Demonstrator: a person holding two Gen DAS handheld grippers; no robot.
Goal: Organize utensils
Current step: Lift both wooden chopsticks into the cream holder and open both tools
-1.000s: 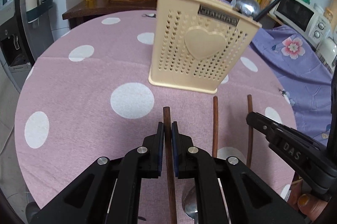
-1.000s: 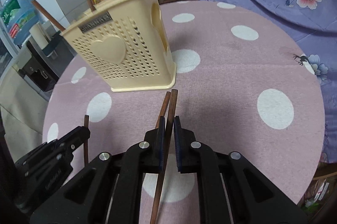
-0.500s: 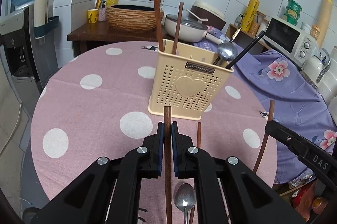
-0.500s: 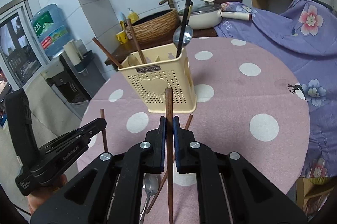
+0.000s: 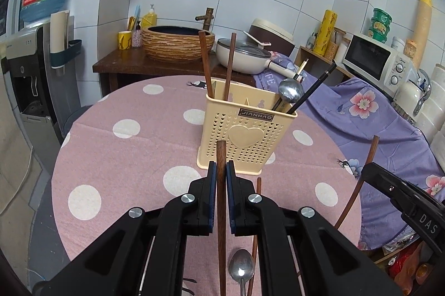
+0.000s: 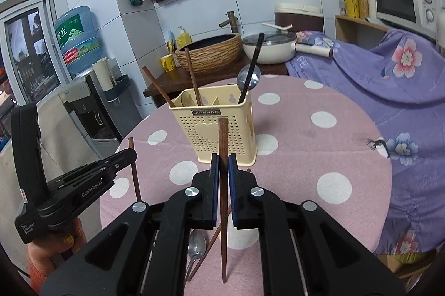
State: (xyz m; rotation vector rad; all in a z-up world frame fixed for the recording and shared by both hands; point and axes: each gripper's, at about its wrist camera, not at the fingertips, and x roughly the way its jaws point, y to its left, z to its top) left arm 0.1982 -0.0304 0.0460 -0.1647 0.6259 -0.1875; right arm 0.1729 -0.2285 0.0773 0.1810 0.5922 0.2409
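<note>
A cream perforated utensil holder (image 5: 244, 134) stands on the pink dotted table (image 5: 125, 165); it also shows in the right wrist view (image 6: 219, 129). It holds two brown chopsticks, a metal spoon (image 5: 290, 94) and a black chopstick. My left gripper (image 5: 221, 171) is shut on a brown chopstick (image 5: 221, 190), held above the table in front of the holder. My right gripper (image 6: 222, 165) is shut on another brown chopstick (image 6: 223, 184), also raised. A spoon (image 5: 241, 268) and one more chopstick (image 5: 256, 226) lie on the table below.
A purple floral cloth (image 5: 375, 115) covers furniture to the right. A wooden counter with a woven basin (image 5: 178, 45) and a pan (image 5: 244, 55) stands behind the table. A water dispenser (image 5: 27, 59) stands at the left, a microwave (image 5: 372, 59) at the right.
Both grippers have lifted their chopsticks up off the table and pulled back from the holder. The holder now looks smaller and farther away in both views.
</note>
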